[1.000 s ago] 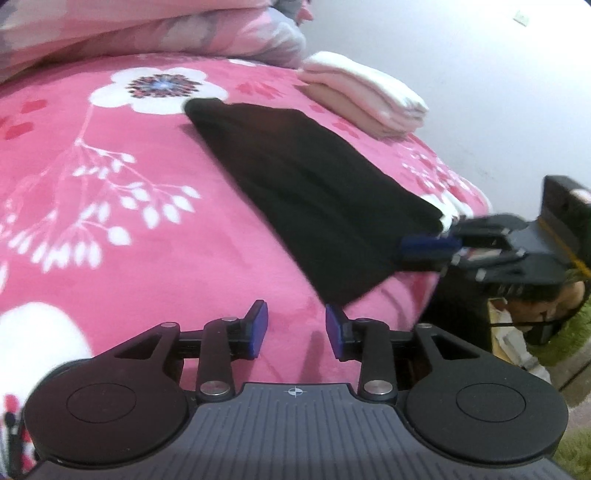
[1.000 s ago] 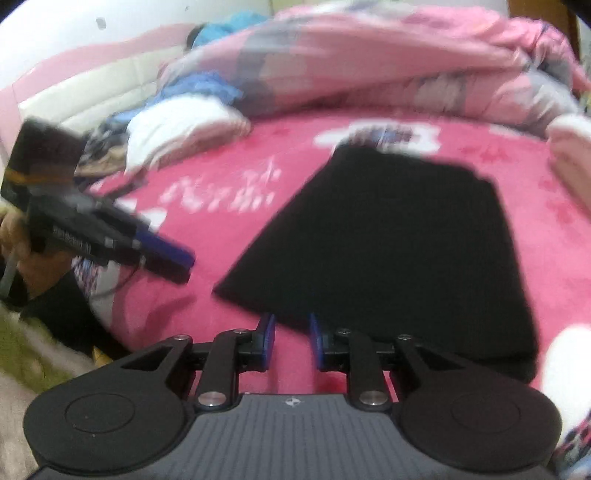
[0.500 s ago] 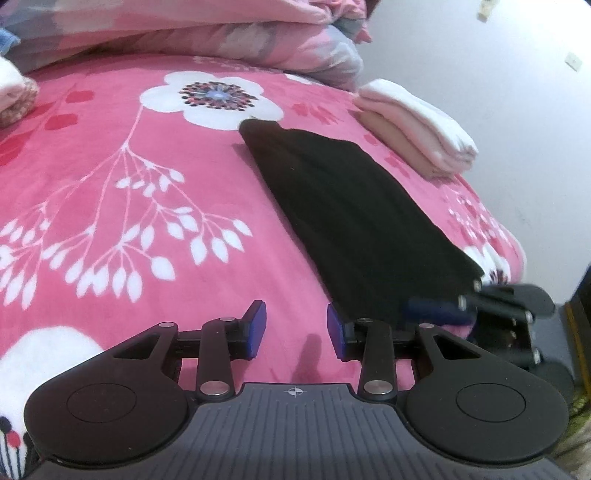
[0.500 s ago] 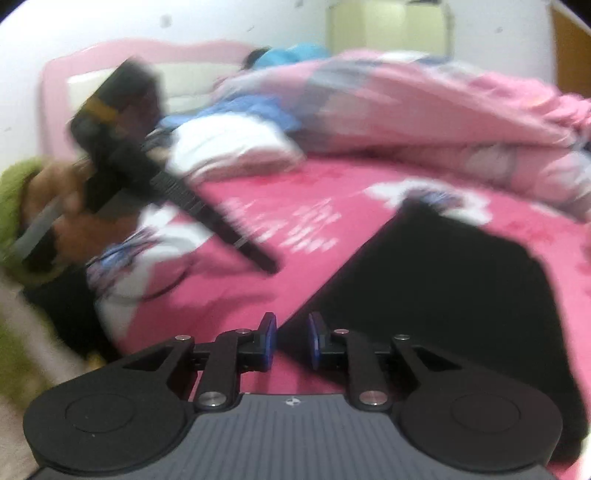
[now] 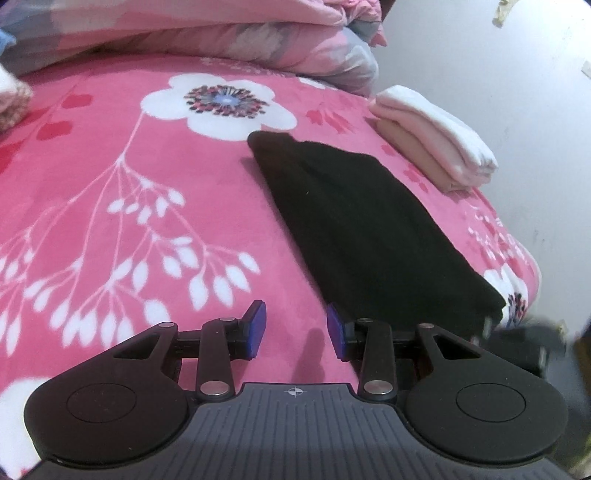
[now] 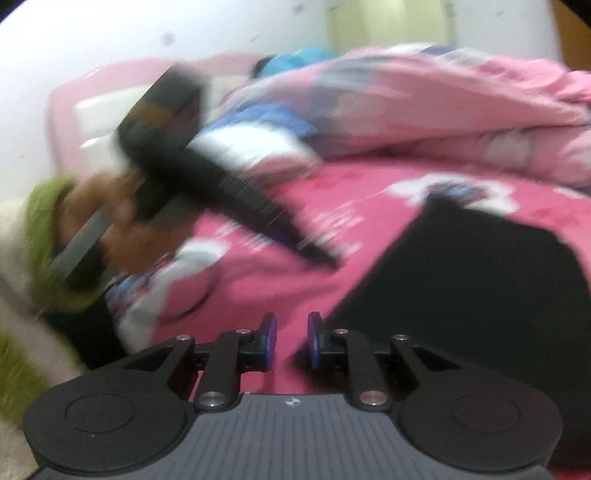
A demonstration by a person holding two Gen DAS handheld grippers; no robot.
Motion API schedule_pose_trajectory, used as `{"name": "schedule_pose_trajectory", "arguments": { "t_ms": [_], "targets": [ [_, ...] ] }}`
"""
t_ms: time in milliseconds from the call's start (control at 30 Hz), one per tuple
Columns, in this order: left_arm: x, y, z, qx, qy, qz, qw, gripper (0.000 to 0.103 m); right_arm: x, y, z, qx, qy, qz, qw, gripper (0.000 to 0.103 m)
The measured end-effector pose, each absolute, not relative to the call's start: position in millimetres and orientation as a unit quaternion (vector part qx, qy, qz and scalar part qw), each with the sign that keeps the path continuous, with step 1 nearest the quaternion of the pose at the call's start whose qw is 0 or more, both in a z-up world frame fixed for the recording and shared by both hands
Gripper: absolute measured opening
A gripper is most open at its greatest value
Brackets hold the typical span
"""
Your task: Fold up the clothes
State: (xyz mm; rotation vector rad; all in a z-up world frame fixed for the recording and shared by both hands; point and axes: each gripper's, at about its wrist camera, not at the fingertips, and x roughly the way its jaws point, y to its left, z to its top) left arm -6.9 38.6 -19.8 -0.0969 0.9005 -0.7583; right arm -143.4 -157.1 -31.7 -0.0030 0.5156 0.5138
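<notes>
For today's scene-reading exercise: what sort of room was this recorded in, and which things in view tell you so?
Most likely a bedroom at home. A pink fleece bedspread with white flowers covers a bed, a rumpled pink quilt is heaped at its far end, and a pink padded headboard stands against the wall.

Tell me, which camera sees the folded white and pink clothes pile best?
The left wrist view. The folded pile sits sharp and whole there, beside the black garment on the pink blanket. The right wrist view is blurry and doesn't show the pile.
</notes>
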Motion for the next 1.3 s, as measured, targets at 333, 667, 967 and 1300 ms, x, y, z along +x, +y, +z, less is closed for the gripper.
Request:
{"name": "schedule_pose_trajectory", "arguments": {
  "t_ms": [333,667,967,1300],
  "targets": [
    [18,7,-10,-0.065,0.376,-0.359,0.852,0.035,-124,-197,-32,0.032,0.245,0.150,0.957,0.020],
    [-23,1,-26,-0.005,0.336,-0.358,0.871,0.035,-83,-246,19,0.082,0.257,0.127,0.954,0.019],
    [-42,1,-45,0.025,0.317,-0.346,0.883,0.035,64,-212,-13,0.097,0.343,0.161,0.921,0.017],
    [-38,15,-55,-0.017,0.310,-0.367,0.877,0.035,75,-224,1,0.140,0.337,0.137,0.921,0.013]
  ]
}}
